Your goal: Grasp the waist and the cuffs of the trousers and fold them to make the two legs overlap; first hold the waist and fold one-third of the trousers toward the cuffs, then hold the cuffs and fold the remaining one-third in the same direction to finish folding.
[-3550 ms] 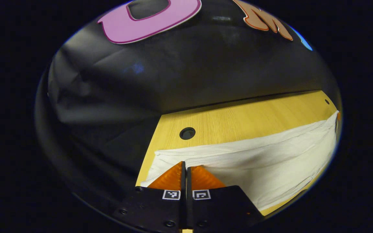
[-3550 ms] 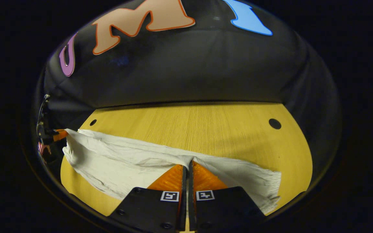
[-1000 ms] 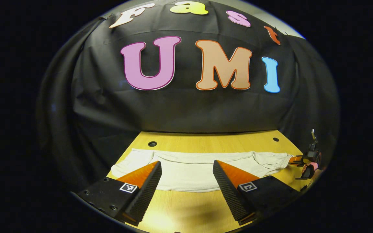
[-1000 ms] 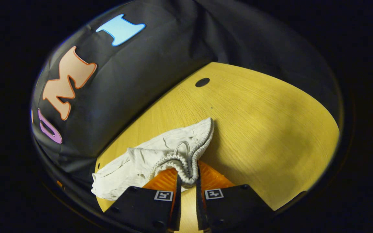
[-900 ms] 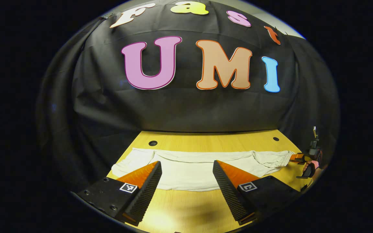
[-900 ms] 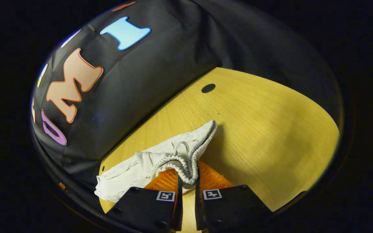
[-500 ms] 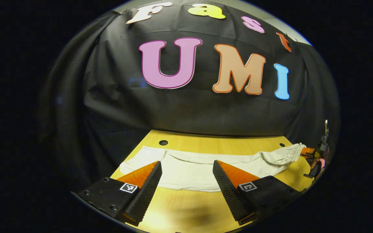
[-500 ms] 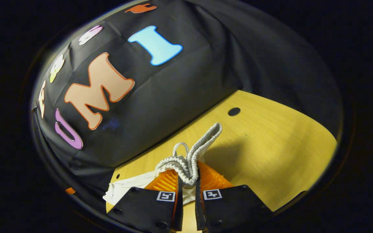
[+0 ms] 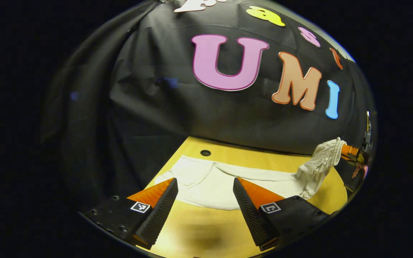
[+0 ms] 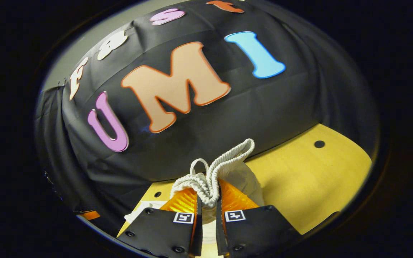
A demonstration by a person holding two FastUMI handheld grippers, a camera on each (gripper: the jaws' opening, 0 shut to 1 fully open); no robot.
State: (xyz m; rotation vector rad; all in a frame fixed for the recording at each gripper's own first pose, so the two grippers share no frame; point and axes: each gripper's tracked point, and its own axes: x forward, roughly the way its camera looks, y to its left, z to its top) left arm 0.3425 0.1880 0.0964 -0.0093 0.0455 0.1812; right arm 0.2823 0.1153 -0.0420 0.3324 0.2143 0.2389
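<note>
Pinching trousers [image 10: 210,182] waist, right claw [image 10: 208,200] lifts; left claw [image 9: 203,190] spread, seemingly just before legs

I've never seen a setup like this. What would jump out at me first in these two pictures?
Probably the white trousers stretched across the yellow wooden table in the left gripper view. Their gathered waistband is pinched between the right gripper fingers and lifted off the table at the far right end. The left gripper hangs wide open in front of the cloth, holding nothing.
</note>
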